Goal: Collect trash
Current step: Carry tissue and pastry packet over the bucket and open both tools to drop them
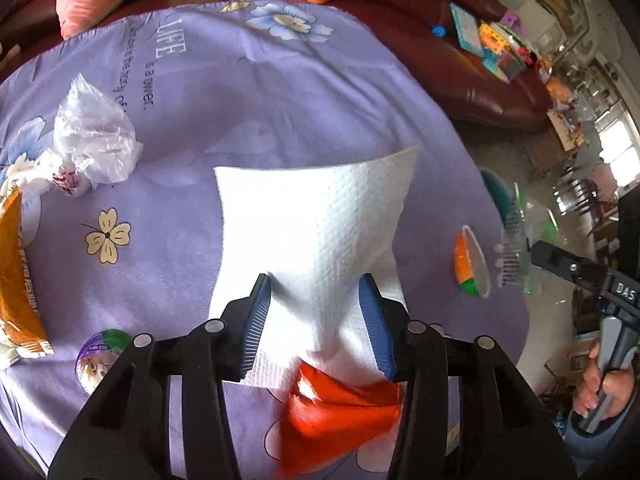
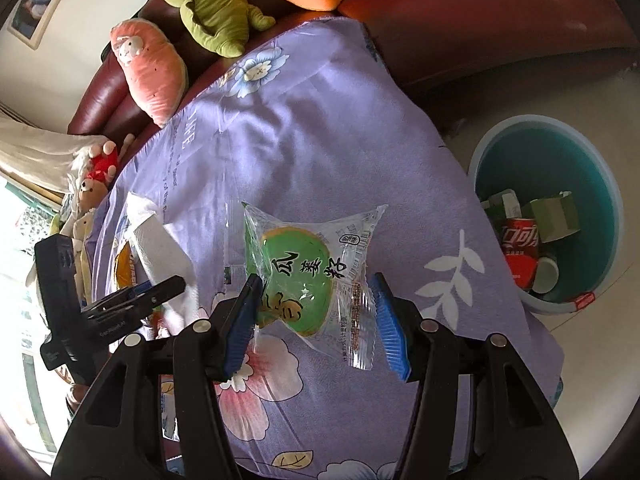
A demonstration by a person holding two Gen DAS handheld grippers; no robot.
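My left gripper [image 1: 316, 312] is shut on a white paper towel [image 1: 316, 216] and holds it above the purple flowered cloth [image 1: 260, 92]. A red wrapper [image 1: 340, 412] lies under it. My right gripper [image 2: 316, 316] is shut on a clear snack packet with a green cake [image 2: 308, 268], lifted over the cloth [image 2: 320, 128]. The left gripper with the towel [image 2: 160, 248] shows at the left of the right wrist view. The right gripper's body [image 1: 580, 272] shows at the right of the left wrist view.
A teal bin [image 2: 600, 184] with a red can and cartons stands on the floor to the right of the table. On the cloth lie a crumpled clear bag [image 1: 96, 136], an orange packet [image 1: 20, 280], a round lid [image 1: 100, 356]. Plush toys [image 2: 216, 12] sit on a red sofa behind.
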